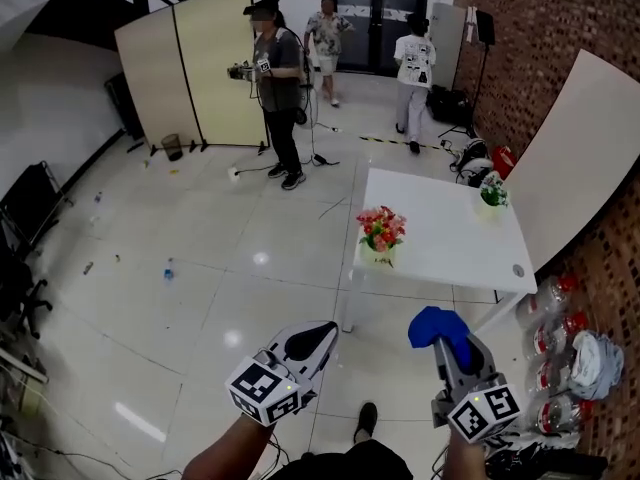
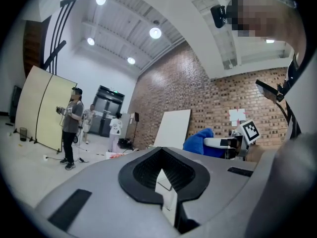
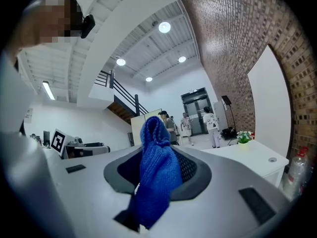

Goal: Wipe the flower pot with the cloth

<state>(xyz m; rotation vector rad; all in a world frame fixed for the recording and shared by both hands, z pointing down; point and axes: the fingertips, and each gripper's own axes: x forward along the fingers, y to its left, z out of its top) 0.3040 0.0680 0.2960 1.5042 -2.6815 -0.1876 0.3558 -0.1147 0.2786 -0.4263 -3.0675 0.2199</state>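
Ahead of you, on the white table (image 1: 440, 258), the flower pot (image 1: 378, 255) stands at the near left corner. It is a pale pot filled with red and orange blooms and green leaves. A second pot (image 1: 489, 206), smaller, holds white flowers and greenery near the far right edge, well apart from the first.

Your right tongs (image 1: 458, 358) are clamped on the blue cloth (image 1: 438, 326). It is a knitted piece that stands up out of the jaws in a bunch and hangs down below them (the right gripper view shows it filling the gap). Your left tongs (image 1: 322, 335) are pressed together with nothing between them. Both are held over the tiled floor (image 1: 200, 258), short of the table and touching neither pot.

Each marker cube (image 1: 265, 390) carries black-and-white square patterns. By the brick wall (image 1: 560, 28) at your right, clear bottles (image 1: 552, 298) with red caps are clustered on the floor; their contents cannot be made out. Farther off, a person (image 1: 278, 88) stands by a folding screen (image 1: 195, 63). Another person wears a white T-shirt (image 1: 413, 61) with dark print on the back, too small to read.
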